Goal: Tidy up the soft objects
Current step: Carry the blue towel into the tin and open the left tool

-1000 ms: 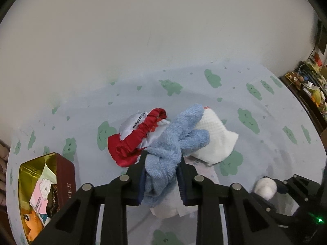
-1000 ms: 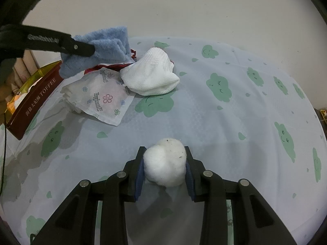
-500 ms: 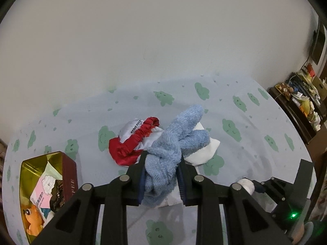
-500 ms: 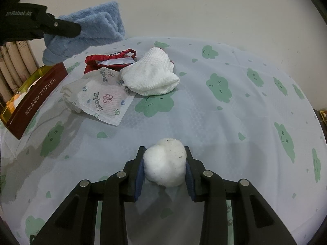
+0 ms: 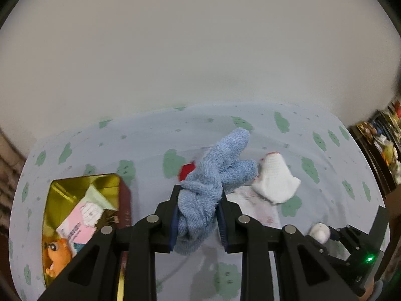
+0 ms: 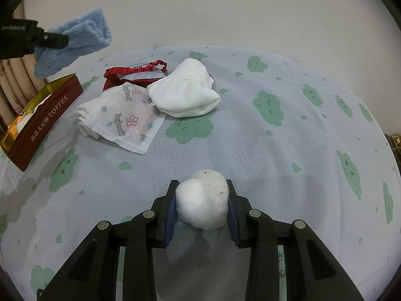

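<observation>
My left gripper [image 5: 199, 204] is shut on a fluffy blue cloth [image 5: 215, 173], held in the air above the bed; from the right wrist view the cloth [image 6: 75, 41] hangs at the upper left, over the far end of the tin. My right gripper [image 6: 201, 202] is shut on a white cotton ball [image 6: 203, 200] low over the sheet. The open gold-lined toffee tin [image 5: 54, 200] lies at the lower left of the left wrist view, with an orange plush toy [image 5: 59, 253] and pink and white packets inside. A white knitted sock [image 6: 185, 92], a floral tissue pack [image 6: 120, 118] and a red-trimmed pouch [image 6: 132, 74] lie together mid-bed.
The bed sheet [image 6: 288, 138] is pale blue with green cloud prints. A plain wall runs along the far side. A dark shelf with cluttered items [image 5: 383, 148] stands past the right edge. The tin's dark red side [image 6: 40, 130] reads TOFFEE.
My left gripper has risen and moved left with the blue cloth, bringing the tin closer beneath it. The right gripper and cotton ball have stayed still.
</observation>
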The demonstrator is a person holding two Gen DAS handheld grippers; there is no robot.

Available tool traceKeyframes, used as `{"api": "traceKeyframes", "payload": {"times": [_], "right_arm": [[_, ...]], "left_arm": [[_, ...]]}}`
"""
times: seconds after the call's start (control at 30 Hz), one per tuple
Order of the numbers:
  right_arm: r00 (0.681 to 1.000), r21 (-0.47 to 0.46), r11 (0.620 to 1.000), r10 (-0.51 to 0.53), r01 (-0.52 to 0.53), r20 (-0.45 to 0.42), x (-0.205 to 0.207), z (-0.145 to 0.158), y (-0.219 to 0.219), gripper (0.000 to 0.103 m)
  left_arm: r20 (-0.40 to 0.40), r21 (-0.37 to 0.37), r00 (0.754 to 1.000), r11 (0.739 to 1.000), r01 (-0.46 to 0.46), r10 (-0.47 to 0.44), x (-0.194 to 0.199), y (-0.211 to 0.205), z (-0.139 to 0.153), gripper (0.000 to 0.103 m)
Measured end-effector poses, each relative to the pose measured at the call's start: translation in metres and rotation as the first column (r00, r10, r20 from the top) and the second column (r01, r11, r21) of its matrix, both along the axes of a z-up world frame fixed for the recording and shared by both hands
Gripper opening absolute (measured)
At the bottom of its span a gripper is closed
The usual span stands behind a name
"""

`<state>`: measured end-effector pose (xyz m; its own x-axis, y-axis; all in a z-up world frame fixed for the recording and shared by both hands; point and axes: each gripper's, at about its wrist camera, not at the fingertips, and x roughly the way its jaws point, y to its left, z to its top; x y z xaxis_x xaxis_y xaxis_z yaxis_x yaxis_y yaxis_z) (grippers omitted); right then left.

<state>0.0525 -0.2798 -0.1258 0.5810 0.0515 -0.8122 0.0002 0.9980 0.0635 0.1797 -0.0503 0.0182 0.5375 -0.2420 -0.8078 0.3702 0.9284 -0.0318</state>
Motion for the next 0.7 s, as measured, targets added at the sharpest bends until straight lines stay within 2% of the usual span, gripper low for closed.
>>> {"api": "traceKeyframes", "payload": {"times": [0.4,0.7], "right_arm": [[1.000,0.001,1.000,0.000,0.000,0.000,0.000,0.000,0.000,0.034],[1.000,0.000,1.000,0.001,-0.001,0.000,0.000,0.000,0.000,0.034]], "left_arm": [[-0.001,0.032,0.985,0.985,-0.170,0.170,0.016,0.076,-0.003,0.026],[-0.002,0.069,0.953,0.951,-0.303,0.304,0.029,0.135,-0.010,0.026]]}}
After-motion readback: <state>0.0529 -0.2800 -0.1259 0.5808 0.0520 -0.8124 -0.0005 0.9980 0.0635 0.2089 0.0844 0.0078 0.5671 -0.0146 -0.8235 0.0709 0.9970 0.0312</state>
